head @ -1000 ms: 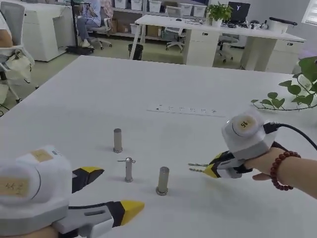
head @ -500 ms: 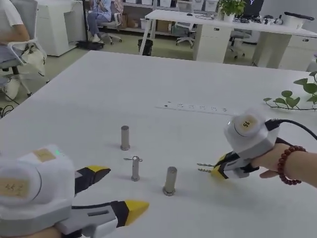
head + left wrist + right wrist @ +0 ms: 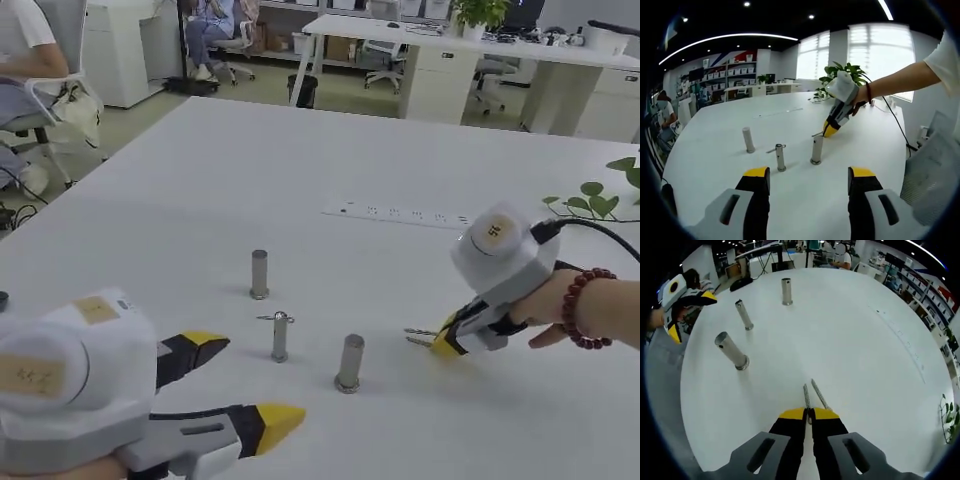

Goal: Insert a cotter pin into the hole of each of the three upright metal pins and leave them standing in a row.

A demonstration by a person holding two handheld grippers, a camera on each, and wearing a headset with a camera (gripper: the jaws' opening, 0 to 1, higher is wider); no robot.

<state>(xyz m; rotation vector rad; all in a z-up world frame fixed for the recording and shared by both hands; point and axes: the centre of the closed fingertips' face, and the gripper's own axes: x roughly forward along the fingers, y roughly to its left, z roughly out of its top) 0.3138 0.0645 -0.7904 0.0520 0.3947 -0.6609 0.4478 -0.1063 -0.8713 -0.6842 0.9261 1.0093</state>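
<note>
left hand-held gripper point(image 3: 255, 378): cut by head view's bottom edge | cotter pin point(image 3: 807, 397): head hidden between jaws

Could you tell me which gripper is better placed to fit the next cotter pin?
The right gripper: it is shut on a cotter pin, pointing at the nearest metal pin. The left gripper is open and holds nothing.

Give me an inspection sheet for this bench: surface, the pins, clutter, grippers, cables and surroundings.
Surface: white table, bare around the work.
Job's things: far pin, middle pin and near pin upright in a diagonal row; first cotter pin through the middle pin; the other two look unpinned.
Clutter: power strip set in the table; plant at the edge.
Grippers: right gripper shut on second cotter pin, beside the near pin; left gripper open, empty.
Cables: cable from the right gripper.
Surroundings: office desks, seated person.
</note>
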